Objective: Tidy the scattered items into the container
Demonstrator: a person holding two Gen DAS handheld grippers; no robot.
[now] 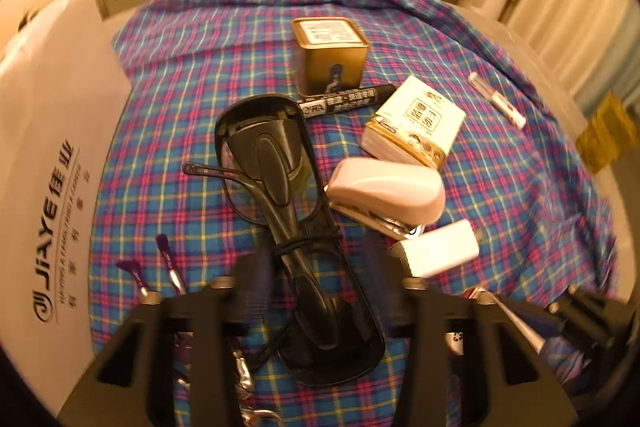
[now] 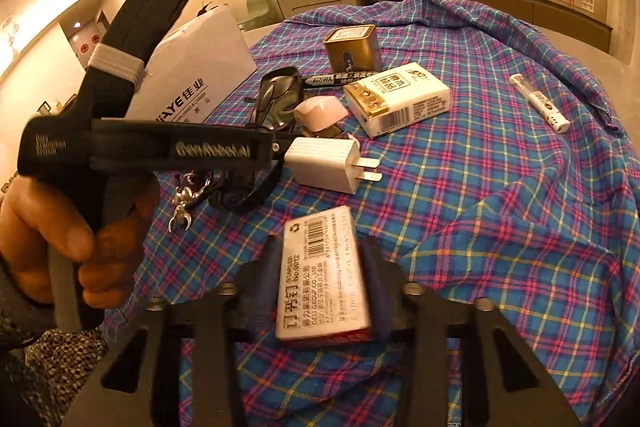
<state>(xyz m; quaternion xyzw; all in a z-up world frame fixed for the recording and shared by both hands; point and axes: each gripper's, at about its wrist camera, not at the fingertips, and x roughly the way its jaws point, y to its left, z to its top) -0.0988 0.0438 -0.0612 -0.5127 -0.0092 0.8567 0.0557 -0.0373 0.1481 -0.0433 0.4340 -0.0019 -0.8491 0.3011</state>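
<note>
Between the fingers of the right gripper (image 2: 320,291) sits a staples box (image 2: 322,277), white label up with a barcode at its far end; both fingers press flat against its long sides, so the claw is closed to the box's width and has firm hold of it, lifted a little over the plaid cloth (image 2: 500,195). From the left wrist view, the left gripper (image 1: 316,283) stands much wider, its fingers either side of a black glasses case (image 1: 296,227) that lies open lengthwise under it, with folded black glasses (image 1: 256,183) resting across the case. Whether those fingers actually touch the case I cannot tell; the fingertips are blurred. The right wrist view shows the left gripper from the side, held in the person's left hand (image 2: 60,227), its tip over the case beside a white charger plug (image 2: 324,165). Just right of the case lie a pink stapler (image 1: 388,191) and the plug, touching or nearly so. Further back stand a gold tin (image 1: 330,57), a black marker (image 1: 344,101) in front of it, and a white tissue pack (image 1: 416,123). A slim white pen (image 1: 498,101) lies well apart on the right. At the left edge stands the white container (image 1: 52,147) printed JIAYE, its wall beside the cloth. Purple-handled metal pieces (image 1: 168,267) lie near the left gripper's left finger.
</note>
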